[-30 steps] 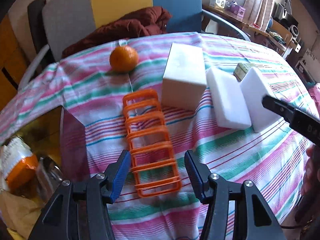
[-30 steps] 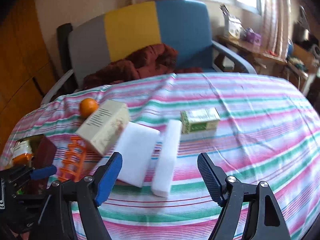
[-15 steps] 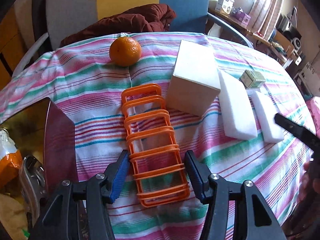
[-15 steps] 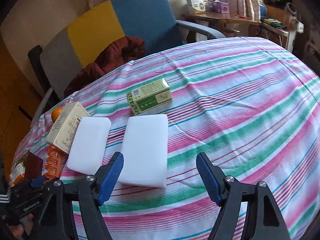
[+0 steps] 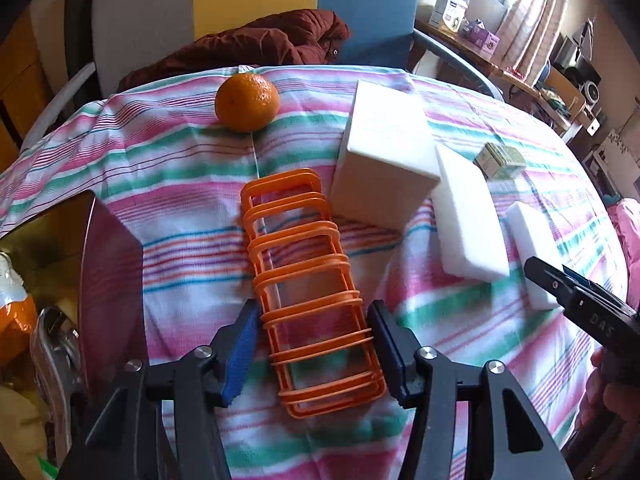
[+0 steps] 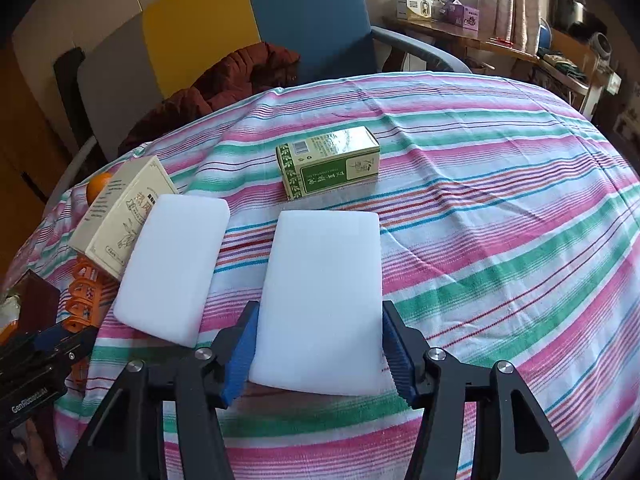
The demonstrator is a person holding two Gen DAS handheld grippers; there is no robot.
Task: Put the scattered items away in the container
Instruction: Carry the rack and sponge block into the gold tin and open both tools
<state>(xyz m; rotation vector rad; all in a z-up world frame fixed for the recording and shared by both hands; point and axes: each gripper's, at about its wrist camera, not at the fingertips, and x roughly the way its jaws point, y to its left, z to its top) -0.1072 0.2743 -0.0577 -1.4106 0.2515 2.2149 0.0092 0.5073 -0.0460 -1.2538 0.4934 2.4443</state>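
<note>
Since a second ago my right gripper (image 6: 318, 354) has dropped toward the near white sponge (image 6: 320, 300), and its jaws have just been closing: the blue pads now flank the sponge at centre frame, at or just off its sides. My left gripper (image 5: 312, 350) straddles the orange rack (image 5: 308, 280) lower centre, not clamping, to lift it sideways. The container (image 5: 108, 248) waits at left; the orange (image 5: 247, 102) sits upper centre.
</note>
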